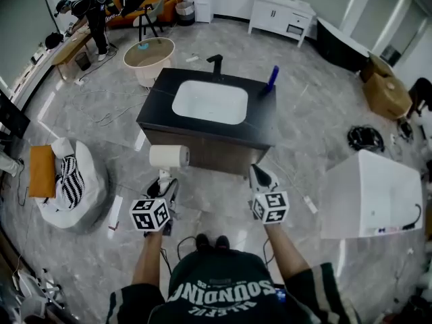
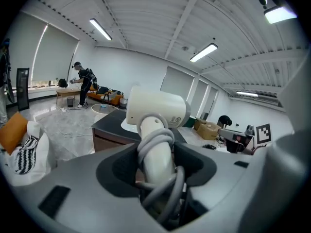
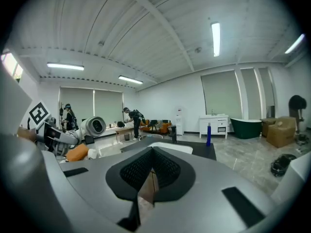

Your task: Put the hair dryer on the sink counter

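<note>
Between the left gripper's jaws: the white hair dryer, clamped by its handle, barrel up and pointing off to the left. A grey cord is coiled round the handle, and the jaws stand wide on handle and cord alike. The dryer is held in the air just short of the near edge of the bench, not resting on it. The right gripper is level beside it, tips together, nothing in them.

The bench has a dark top, with a white basin set in the middle. A black faucet stands at the far edge and a blue bottle upright at the far right corner. Grey marbled floor all round. A white beanbag lies off to the left, well apart.
</note>
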Demonstrator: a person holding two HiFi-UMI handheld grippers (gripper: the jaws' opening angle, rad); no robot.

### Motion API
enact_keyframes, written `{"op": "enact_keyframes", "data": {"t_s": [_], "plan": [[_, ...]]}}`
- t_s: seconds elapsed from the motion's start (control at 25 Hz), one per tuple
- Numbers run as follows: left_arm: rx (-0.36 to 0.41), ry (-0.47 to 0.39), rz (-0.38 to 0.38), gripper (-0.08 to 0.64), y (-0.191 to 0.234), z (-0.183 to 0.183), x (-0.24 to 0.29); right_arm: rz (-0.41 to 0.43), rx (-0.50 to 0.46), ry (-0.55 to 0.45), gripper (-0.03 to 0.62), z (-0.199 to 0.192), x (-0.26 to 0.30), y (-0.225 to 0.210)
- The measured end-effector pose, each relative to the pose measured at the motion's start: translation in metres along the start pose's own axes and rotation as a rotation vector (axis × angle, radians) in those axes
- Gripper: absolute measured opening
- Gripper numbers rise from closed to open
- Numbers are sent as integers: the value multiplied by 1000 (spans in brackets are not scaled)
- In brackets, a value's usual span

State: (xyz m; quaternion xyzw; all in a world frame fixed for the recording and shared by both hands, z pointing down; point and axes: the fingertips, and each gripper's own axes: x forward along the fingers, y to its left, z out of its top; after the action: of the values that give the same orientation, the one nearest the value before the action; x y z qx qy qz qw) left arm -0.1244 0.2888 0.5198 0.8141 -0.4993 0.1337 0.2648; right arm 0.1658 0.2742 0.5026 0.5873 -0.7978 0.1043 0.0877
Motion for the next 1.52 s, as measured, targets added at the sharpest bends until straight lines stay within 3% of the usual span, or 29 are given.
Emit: {"op": "enact_keyframes", "data": {"t_s": [1.16, 1.52], "plan": [[34, 15, -35, 221, 63, 4, 8, -36, 1, 32, 2, -14, 34, 62], [36, 14, -38, 221, 80, 19, 31, -33, 12, 44, 2, -18, 65, 54]]}}
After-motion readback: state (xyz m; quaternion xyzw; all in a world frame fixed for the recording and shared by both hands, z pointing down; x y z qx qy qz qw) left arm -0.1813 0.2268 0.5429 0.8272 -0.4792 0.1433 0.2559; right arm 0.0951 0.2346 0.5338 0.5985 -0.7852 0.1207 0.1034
